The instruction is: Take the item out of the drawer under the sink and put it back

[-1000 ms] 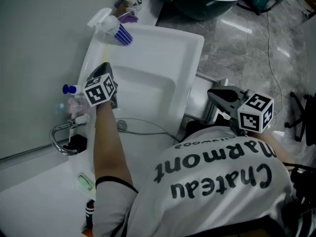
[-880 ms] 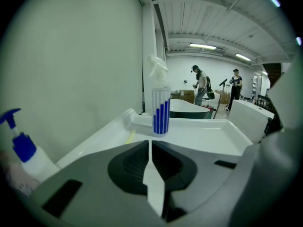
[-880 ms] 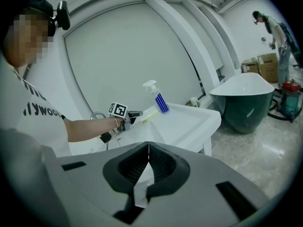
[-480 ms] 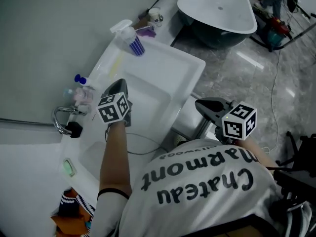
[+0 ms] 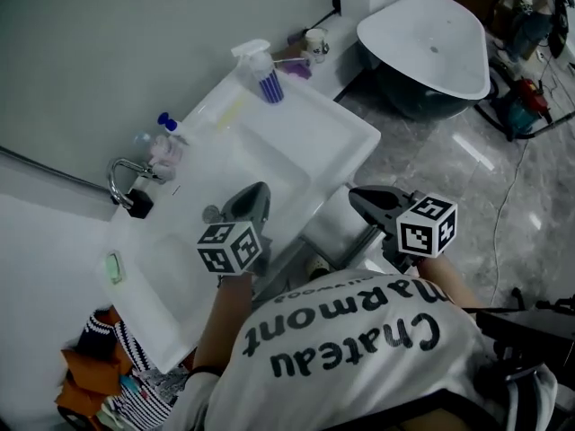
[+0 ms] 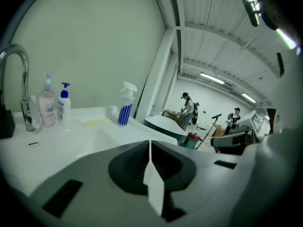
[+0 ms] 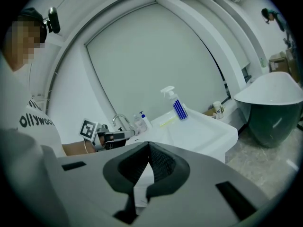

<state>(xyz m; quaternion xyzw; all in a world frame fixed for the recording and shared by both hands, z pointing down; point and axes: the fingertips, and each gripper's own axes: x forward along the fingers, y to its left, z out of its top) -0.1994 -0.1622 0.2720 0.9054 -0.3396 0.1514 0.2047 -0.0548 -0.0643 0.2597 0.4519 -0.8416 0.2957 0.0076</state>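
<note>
Grey left claw (image 5: 254, 196) withdrew toward sink (image 5: 310, 142) front.

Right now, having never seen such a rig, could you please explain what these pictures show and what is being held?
There is no robot: a person in a white printed T-shirt holds a pair of grey handheld tongs in each hand. The head view looks steeply down from the person's head; each of the other two views rides on one pair of tongs and looks along its jaws. The left tongs hang over the white rectangular sink; the right tongs are out in front of it. Both are shut and hold nothing. On the sink's ledge stand a white spray bottle with blue stripes and a pink pump bottle, near a curved chrome tap.
</note>
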